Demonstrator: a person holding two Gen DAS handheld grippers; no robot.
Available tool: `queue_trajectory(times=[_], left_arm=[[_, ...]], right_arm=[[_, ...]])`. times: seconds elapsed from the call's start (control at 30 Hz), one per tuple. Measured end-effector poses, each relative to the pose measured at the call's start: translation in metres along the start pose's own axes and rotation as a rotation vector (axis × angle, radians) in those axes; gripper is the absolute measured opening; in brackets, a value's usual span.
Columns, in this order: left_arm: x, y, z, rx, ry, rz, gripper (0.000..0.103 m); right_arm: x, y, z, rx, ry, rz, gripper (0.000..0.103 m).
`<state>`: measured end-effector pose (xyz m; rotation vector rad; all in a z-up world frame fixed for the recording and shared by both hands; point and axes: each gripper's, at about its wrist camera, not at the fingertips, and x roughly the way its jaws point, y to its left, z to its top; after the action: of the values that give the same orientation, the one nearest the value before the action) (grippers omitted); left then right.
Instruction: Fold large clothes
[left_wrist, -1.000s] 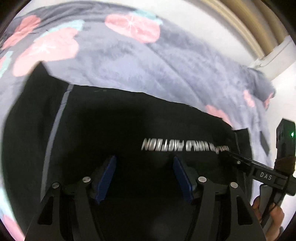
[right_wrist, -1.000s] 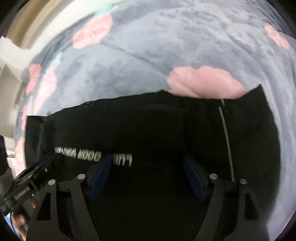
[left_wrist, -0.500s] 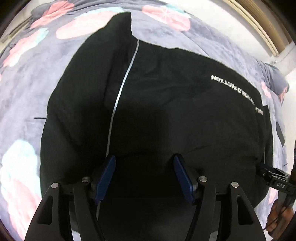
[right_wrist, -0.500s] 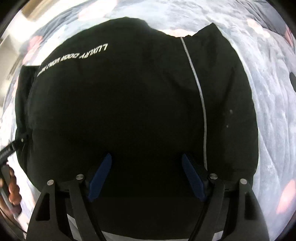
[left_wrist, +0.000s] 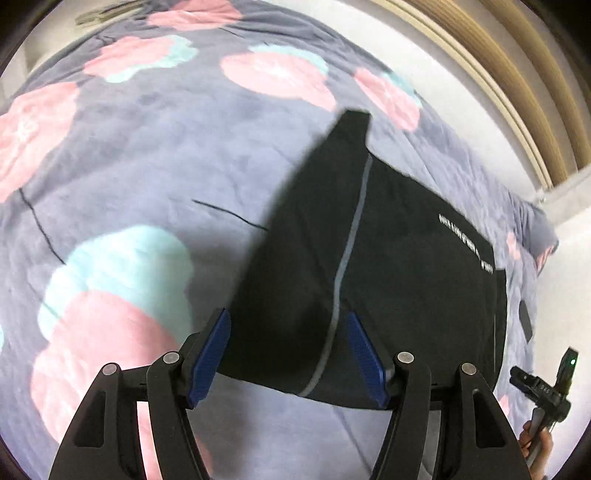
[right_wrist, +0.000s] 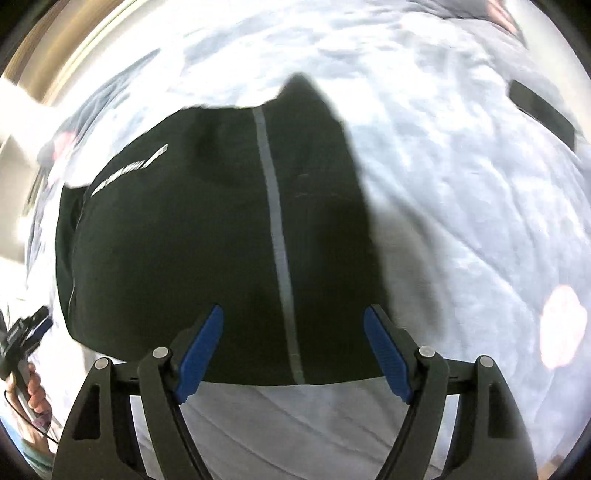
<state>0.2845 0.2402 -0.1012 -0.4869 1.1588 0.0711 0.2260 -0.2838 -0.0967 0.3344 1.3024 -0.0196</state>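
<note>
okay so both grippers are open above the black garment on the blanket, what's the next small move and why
Probably bring the left gripper and right gripper down onto the near edge of the black garment and close. Both stand open with nothing between the pads, each over a grey side stripe. The garment lies flat on the blanket, so that edge looks ready to pinch for another fold.

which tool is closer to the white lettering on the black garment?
Hard to call; roughly even. The lettering lies on the far side of the black garment from both. Left tool and right tool each hover open at the near hem, beside a grey stripe.
</note>
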Motion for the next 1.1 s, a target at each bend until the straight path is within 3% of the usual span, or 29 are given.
queue_trajectory(times=[0.1, 0.2, 0.33, 0.63, 0.83, 1.1], left_arm=[[0.002, 0.01, 0.012, -0.021, -0.013, 0.007, 0.068], [0.004, 0.009, 0.028, 0.01, -0.027, -0.041, 0.068], [0.023, -0.001, 0.046, 0.049, 0.001, -0.03, 0.068], [0.1, 0.001, 0.072, 0.074, 0.131, -0.022, 0.068], [0.127, 0.016, 0.078, 0.006, 0.201, -0.146, 0.076], [0.148, 0.035, 0.079, -0.075, 0.282, -0.293, 0.079]], right_arm=[[-0.002, -0.017, 0.014, 0.034, -0.038, -0.045, 0.081], [-0.005, -0.028, 0.03, 0.068, -0.072, -0.029, 0.083], [0.004, -0.023, 0.053, 0.049, -0.09, -0.01, 0.087], [0.069, -0.02, 0.067, 0.041, 0.021, -0.004, 0.088], [0.096, -0.024, 0.072, 0.007, 0.095, 0.035, 0.097], [0.125, -0.02, 0.087, -0.064, 0.181, 0.18, 0.103]])
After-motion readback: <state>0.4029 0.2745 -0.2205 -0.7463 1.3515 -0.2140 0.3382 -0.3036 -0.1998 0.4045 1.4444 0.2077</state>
